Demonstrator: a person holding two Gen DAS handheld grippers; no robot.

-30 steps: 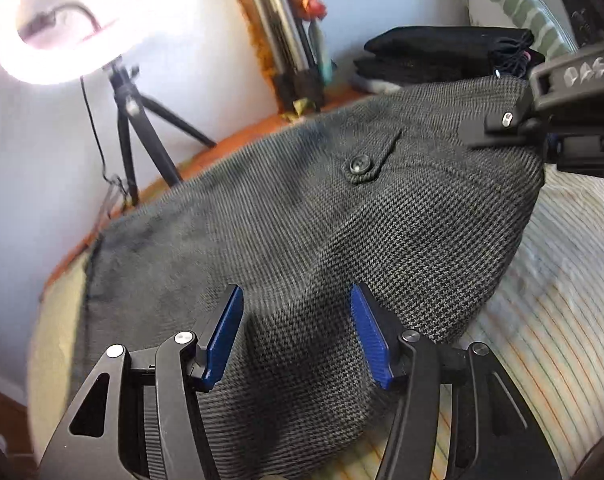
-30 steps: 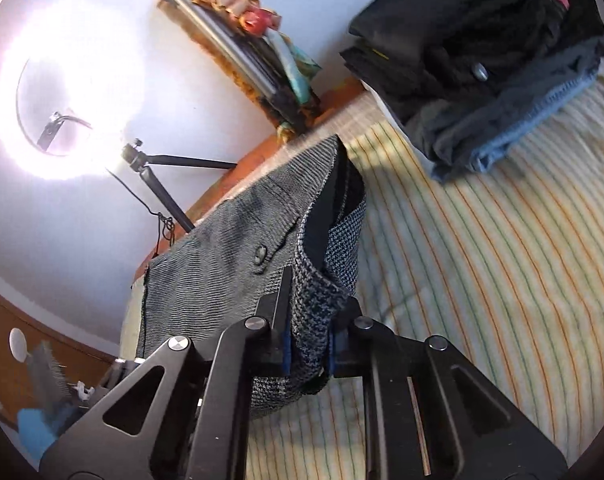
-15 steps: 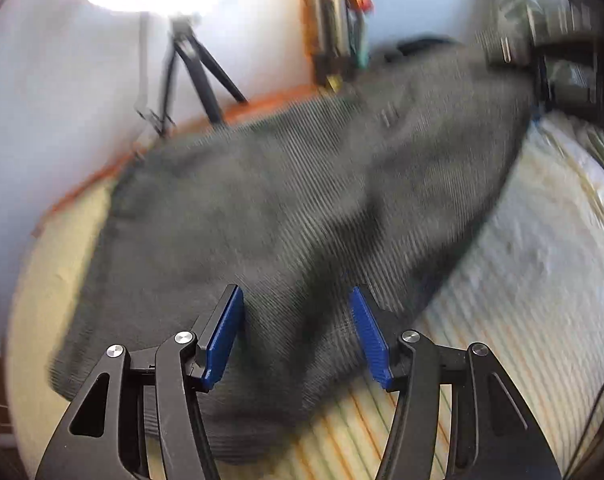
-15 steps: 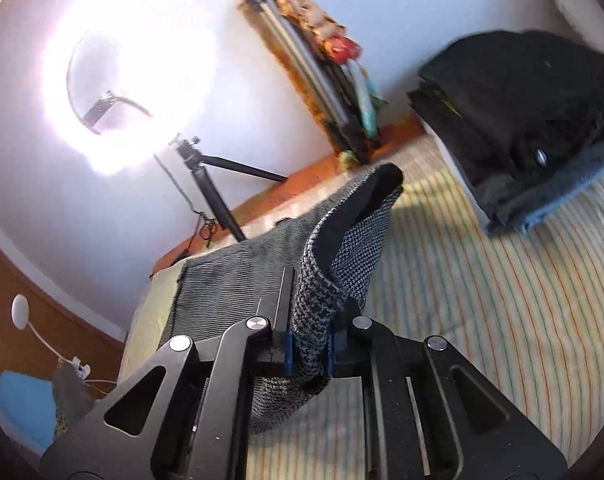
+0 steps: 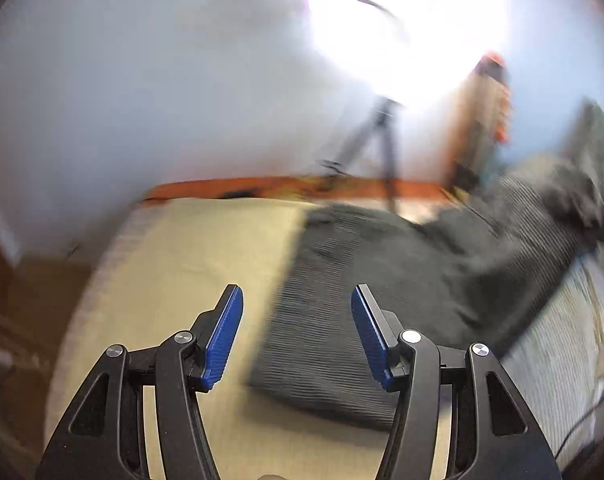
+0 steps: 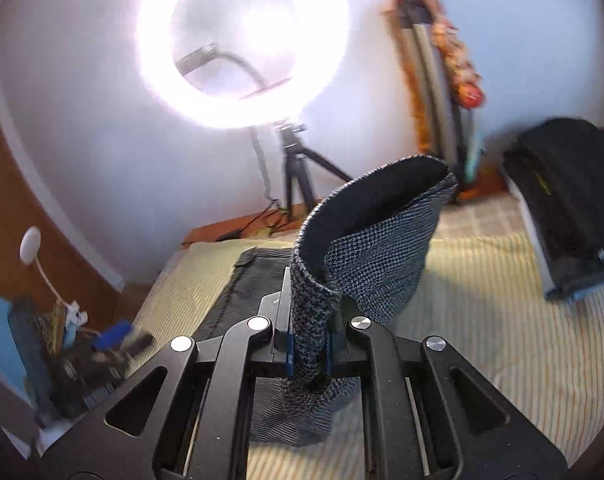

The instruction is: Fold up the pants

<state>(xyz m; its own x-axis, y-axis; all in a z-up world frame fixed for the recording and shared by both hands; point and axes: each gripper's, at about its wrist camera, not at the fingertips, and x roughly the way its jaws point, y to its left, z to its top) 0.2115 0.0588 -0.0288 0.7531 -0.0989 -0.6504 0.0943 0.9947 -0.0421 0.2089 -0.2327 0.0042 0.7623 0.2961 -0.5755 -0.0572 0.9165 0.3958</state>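
Grey houndstooth pants (image 5: 382, 280) lie across the striped bed (image 5: 174, 256), blurred in the left wrist view. My left gripper (image 5: 296, 332) hovers open above the pants' near left corner, its blue pads (image 5: 226, 336) apart with nothing between them. In the right wrist view my right gripper (image 6: 308, 346) is shut on a fold of the pants (image 6: 376, 248), and the lifted cloth stands up in front of it showing its dark lining. The rest of the pants (image 6: 242, 280) trails down to the bed on the left.
A lit ring light on a tripod (image 6: 242, 44) stands at the wall beyond the bed. A stack of folded dark clothes (image 6: 562, 208) sits at the back right of the bed (image 6: 482, 300). Clutter (image 6: 62, 340) lies off the bed's left side.
Both grippers rose and rolled. The left view swung left, from over the pants' middle to their left edge and bare sheet. The right gripper lifted its held fold higher.
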